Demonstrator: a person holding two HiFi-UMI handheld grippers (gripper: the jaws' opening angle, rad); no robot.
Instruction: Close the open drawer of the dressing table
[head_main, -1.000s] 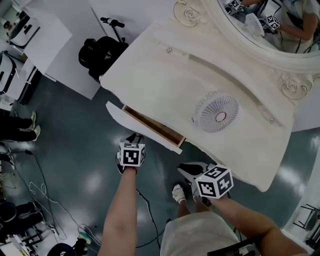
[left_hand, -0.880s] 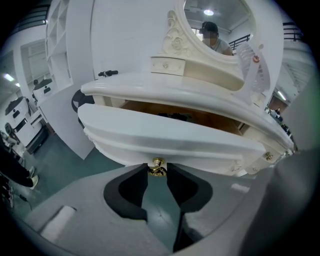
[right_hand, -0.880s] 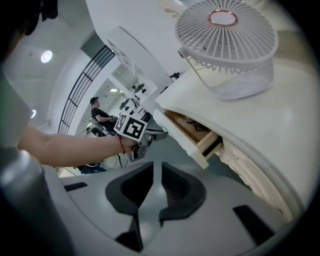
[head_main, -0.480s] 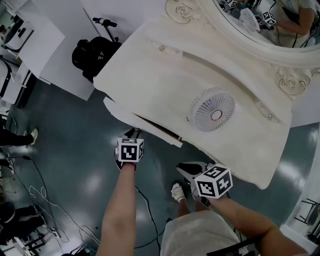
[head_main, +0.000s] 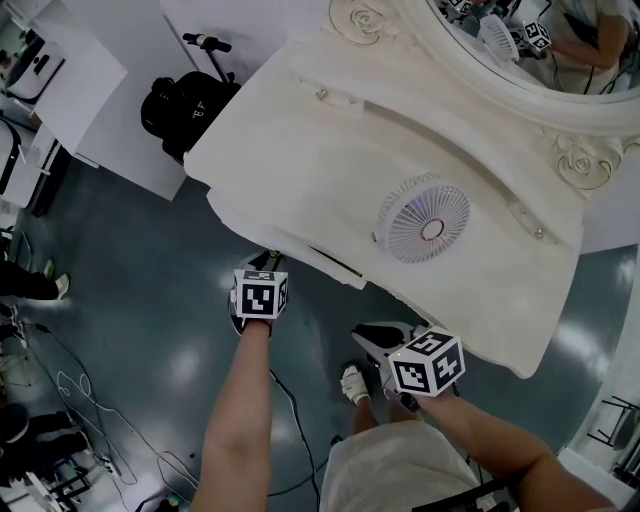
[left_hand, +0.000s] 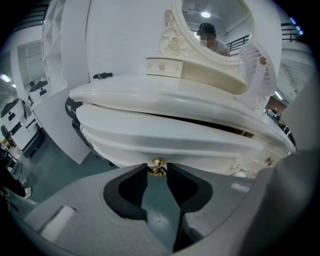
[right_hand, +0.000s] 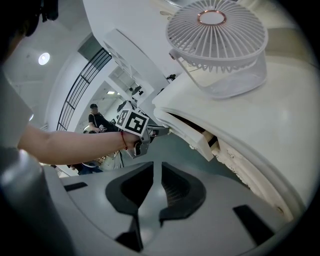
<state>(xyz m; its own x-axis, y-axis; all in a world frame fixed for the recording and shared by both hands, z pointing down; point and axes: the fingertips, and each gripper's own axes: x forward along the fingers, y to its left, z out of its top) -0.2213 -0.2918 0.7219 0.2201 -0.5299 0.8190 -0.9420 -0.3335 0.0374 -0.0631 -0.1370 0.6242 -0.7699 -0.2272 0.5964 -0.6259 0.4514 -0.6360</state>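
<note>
The right tongs (right_hand: 154, 167) are held low before the front edge of the desk (head_main: 300, 150), jaws almost together, nothing between them. The left tongs (left_hand: 157, 172) are closed on the brass knob (left_hand: 158, 162) of the drawer (left_hand: 175, 145), which is set under the front edge near the left corner, a dark slit showing above it. A white fan (head_main: 424, 218) is seen farther back.

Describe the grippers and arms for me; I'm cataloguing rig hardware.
The left gripper and right gripper have pale grey bodies with black jaws, and each carries a white cube printed with black square markers. The left arm and right arm are bare, without sleeves; a thin red band circles the left wrist.
</note>
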